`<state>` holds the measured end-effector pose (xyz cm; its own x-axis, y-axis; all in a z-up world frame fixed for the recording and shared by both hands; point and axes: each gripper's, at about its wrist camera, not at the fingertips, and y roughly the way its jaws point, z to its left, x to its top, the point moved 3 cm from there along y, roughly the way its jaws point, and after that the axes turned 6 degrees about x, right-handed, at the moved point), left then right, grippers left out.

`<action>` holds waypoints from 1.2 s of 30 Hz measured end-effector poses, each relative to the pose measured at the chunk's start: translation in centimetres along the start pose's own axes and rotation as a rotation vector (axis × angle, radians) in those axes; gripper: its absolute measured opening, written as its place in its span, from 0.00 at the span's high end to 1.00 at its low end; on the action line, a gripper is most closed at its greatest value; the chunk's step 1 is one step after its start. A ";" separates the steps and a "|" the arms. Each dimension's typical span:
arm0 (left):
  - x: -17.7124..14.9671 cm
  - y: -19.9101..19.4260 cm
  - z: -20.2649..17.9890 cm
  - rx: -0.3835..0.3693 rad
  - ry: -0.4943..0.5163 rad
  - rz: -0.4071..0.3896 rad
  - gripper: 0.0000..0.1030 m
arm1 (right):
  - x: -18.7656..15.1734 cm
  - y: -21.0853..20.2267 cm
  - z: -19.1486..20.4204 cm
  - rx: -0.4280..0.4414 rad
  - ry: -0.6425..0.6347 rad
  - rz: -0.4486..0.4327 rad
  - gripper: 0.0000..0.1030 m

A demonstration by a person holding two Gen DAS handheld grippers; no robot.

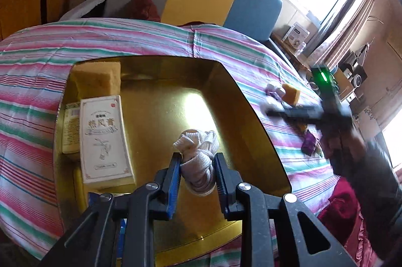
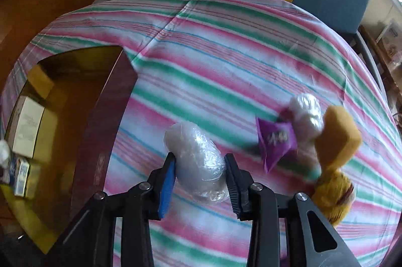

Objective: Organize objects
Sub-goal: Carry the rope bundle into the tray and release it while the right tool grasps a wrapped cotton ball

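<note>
Gripping a knotted white cord bundle (image 1: 198, 161), the left gripper (image 1: 197, 175) is hanging over the gold tray (image 1: 251, 116), its jaws closed narrowly on the bundle's lower part while the knotted end is sticking out toward 12 o'clock. Whether the bundle is touching the tray floor cannot be told. Inside the tray, a white printed box (image 1: 104, 139) is lying flat at 9 o'clock of the bundle, overlapping a smaller cream box (image 1: 70, 128) on its far left. A yellow sponge (image 1: 96, 79) is sitting at 11 o'clock, against the tray's far wall. A blue-and-white carton (image 2: 21, 175) is showing at the tray's near edge in the right wrist view.

The tray is resting on a table covered by a pink, green and white striped cloth (image 1: 150, 38).

The right gripper (image 2: 199, 175) is holding a clear plastic-wrapped bundle (image 2: 197, 161) between its jaws, which are set at moderate width and pressing on both sides of it, above the striped cloth and to 3 o'clock of the tray. At 2 o'clock of that gripper a cluster is lying on the cloth: a purple packet (image 2: 275, 141), a second plastic-wrapped bundle (image 2: 306, 113) touching it, a second yellow sponge (image 2: 340, 134) just beside that, and a yellow plush toy (image 2: 334, 194) at 3 o'clock. These items are motion-blurred.
</note>
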<state>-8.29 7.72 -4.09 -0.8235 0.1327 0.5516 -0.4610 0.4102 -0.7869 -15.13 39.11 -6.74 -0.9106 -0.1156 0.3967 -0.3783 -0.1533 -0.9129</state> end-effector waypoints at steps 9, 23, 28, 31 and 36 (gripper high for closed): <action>4.6 1.4 2.2 0.081 -0.043 -0.010 0.75 | -6.2 -0.6 -0.2 -0.024 0.072 -0.048 0.63; 10.6 11.3 5.5 0.251 -0.064 0.113 0.74 | -6.1 0.0 -0.1 -0.032 0.045 -0.042 0.63; 10.6 12.6 6.6 0.288 -0.080 0.130 0.70 | -6.2 -0.1 -0.1 -0.032 0.043 -0.043 0.63; 10.4 11.3 5.9 0.290 -0.039 0.097 0.68 | -6.1 0.1 -0.1 -0.030 0.044 -0.041 0.63; 9.6 7.0 5.1 0.299 0.008 0.009 0.66 | -6.1 0.1 0.0 -0.033 0.047 -0.043 0.63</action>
<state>-21.09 7.28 -5.75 -0.8258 0.1429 0.5456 -0.5317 0.1256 -0.8376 -9.62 39.78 -9.26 -0.9001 -0.0637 0.4311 -0.4214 -0.1247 -0.8983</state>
